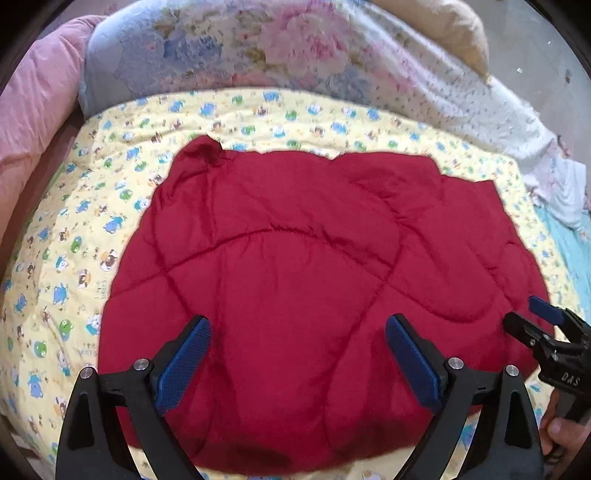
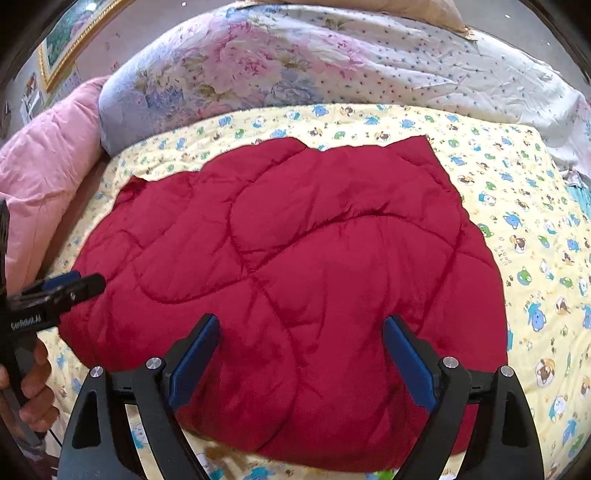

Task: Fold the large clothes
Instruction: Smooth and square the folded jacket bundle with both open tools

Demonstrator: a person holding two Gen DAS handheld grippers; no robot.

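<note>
left gripper is hovering over the near part of the red quilted garment, jaws standing wide apart, nothing pinched between the blue pads; right gripper is doing the same just beside it, jaws spread, pads clear of the fabric. each gripper is showing at the edge of the other's view, with a hand wrapping the left one's handle and fingers on the right one's. the garment is lying spread flat on the bed, puffy, stitched seams crossing it, far edge uneven with a notch near the middle. it is sitting on a yellow cartoon-print sheet that is showing on all sides of it. further back a floral duvet is lying bunched across the head of the bed, a pink quilt is piling up at the far left, a tan pillow is poking out behind the duvet. a gold-framed picture is hanging on the wall at top left in the right wrist view
</note>
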